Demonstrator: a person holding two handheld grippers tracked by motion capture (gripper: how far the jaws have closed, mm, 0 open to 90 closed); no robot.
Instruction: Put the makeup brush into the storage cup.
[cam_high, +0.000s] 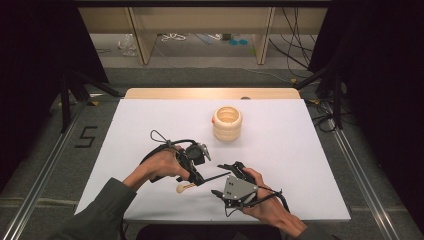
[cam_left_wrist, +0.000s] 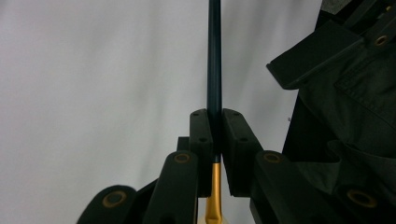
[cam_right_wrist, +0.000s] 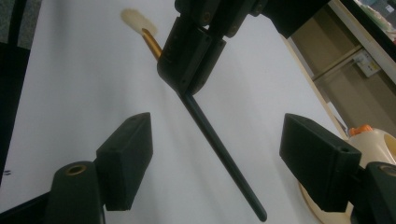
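Left gripper (cam_left_wrist: 213, 140) clamps its fingers (cam_left_wrist: 201, 140) tight on the brush (cam_right_wrist: 219, 149), dark handle sticking out over the white bench (cam_high: 280, 145). Right gripper (cam_right_wrist: 217, 163) hovers with fingers (cam_right_wrist: 128, 154) wide either side of that handle, not touching. Ribbed cup (cam_high: 227, 123) stands well behind.

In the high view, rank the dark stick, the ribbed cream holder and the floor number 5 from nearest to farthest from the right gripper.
1. dark stick, just left of the right gripper, clamped in the left gripper.
2. ribbed cream holder, up the table.
3. floor number 5, far left, off the table.
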